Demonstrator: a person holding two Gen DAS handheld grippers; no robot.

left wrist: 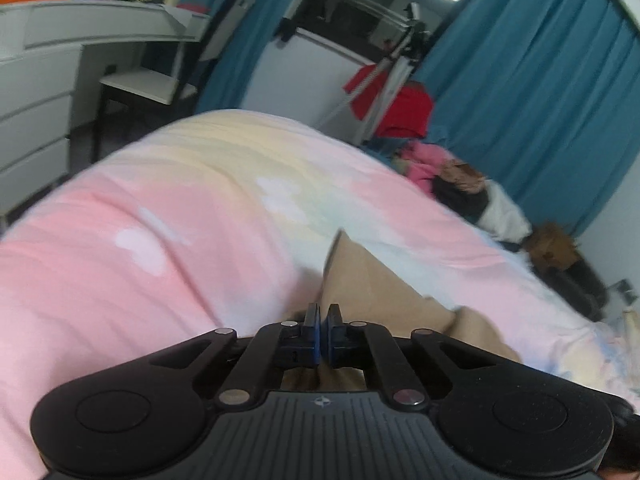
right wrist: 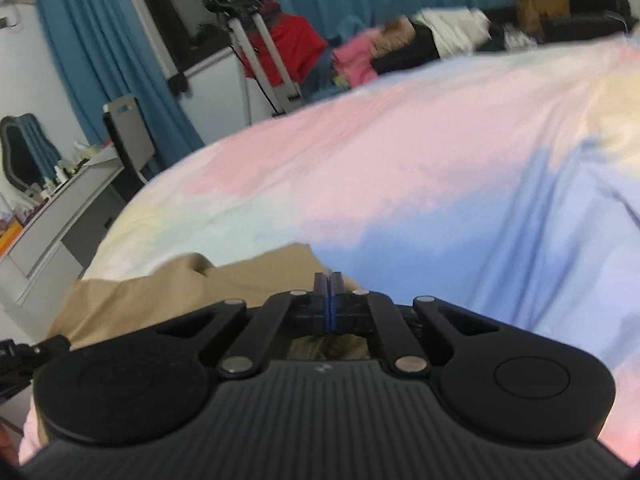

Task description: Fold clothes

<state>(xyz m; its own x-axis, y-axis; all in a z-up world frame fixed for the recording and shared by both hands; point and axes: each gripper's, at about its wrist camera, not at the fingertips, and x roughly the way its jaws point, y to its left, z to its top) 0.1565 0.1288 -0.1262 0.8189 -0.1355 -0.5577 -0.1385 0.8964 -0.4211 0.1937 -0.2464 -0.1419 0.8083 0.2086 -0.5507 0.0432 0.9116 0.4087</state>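
Observation:
A tan garment (left wrist: 372, 280) lies on a bed covered by a pastel pink, yellow and blue quilt (left wrist: 160, 200). In the left wrist view my left gripper (left wrist: 323, 310) is shut, its blue pads pinching a fold of the tan cloth, which rises in a peak just beyond the fingertips. The right wrist view shows the same tan garment (right wrist: 160, 292) spread to the left under my right gripper (right wrist: 328, 280), whose fingers are pressed together on its edge. The cloth under both gripper bodies is hidden.
A pile of pink, black and white clothes (left wrist: 452, 180) sits at the bed's far side. A red garment (left wrist: 404, 108) hangs on a metal stand. A white desk (left wrist: 80, 32) and chair (left wrist: 160, 80) stand left, and blue curtains (left wrist: 540, 80) hang behind.

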